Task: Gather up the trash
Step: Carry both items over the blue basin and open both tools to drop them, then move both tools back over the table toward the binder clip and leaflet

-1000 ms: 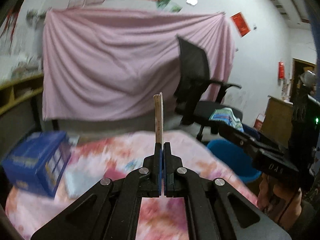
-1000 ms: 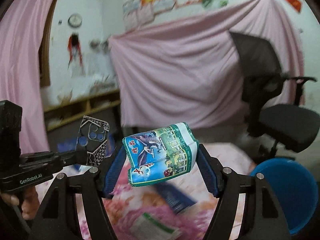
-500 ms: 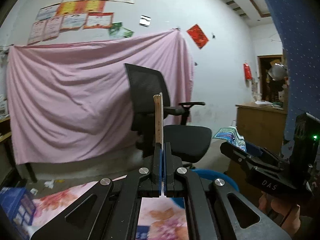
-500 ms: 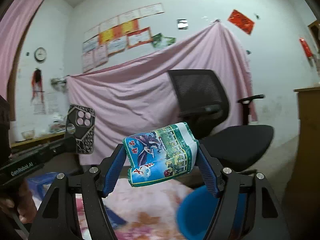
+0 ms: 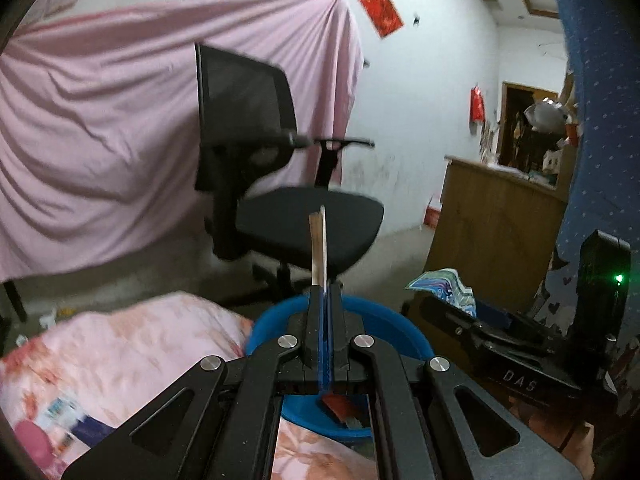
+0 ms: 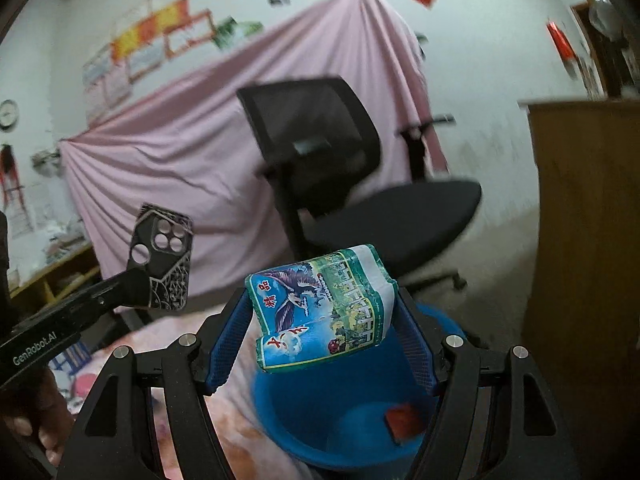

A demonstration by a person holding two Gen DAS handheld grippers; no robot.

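Note:
My left gripper (image 5: 325,294) is shut on a thin phone case (image 5: 319,246), seen edge-on and standing upright. In the right wrist view the same case (image 6: 162,258) is black and patterned, with camera holes. My right gripper (image 6: 322,320) is shut on a green and white printed packet (image 6: 320,312); the packet also shows in the left wrist view (image 5: 442,286). A blue plastic basin (image 6: 320,408) sits on the floral pink cloth (image 5: 120,352) just below both grippers, with a small red item (image 6: 404,426) inside it.
A black office chair (image 5: 280,196) stands behind the basin before a hanging pink sheet (image 5: 100,128). A wooden cabinet (image 5: 496,232) is at the right. Loose wrappers (image 5: 72,420) lie on the cloth at the left.
Both grippers have swung right and tilted down with their loads; the blue basin, earlier low and to the side, now lies directly under both.

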